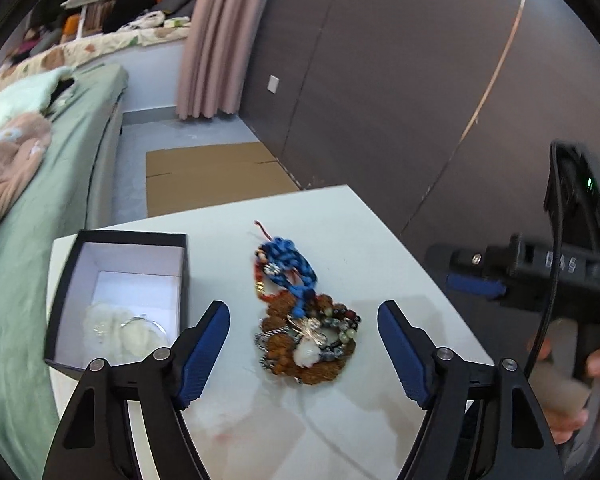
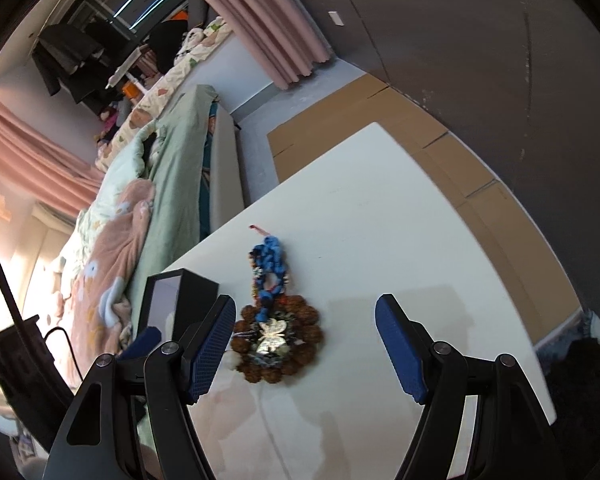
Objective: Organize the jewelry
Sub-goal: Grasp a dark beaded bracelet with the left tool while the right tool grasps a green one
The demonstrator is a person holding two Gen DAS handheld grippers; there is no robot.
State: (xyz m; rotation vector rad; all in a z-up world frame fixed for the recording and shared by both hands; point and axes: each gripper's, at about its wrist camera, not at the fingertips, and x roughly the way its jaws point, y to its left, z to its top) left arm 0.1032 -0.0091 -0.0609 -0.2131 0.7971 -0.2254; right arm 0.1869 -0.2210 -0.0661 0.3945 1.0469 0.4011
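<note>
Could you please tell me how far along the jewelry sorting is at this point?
Early. The black open box with white lining already holds a thin silver bangle. Both the left claw and right claw are open and empty. The tangled pile of brown beads and blue cord remains on the white table.

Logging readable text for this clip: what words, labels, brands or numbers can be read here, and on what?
None can be read.
Right gripper body: pale markings, too blurred to read.
Black box, jewelry pile, white table: no text visible.
</note>
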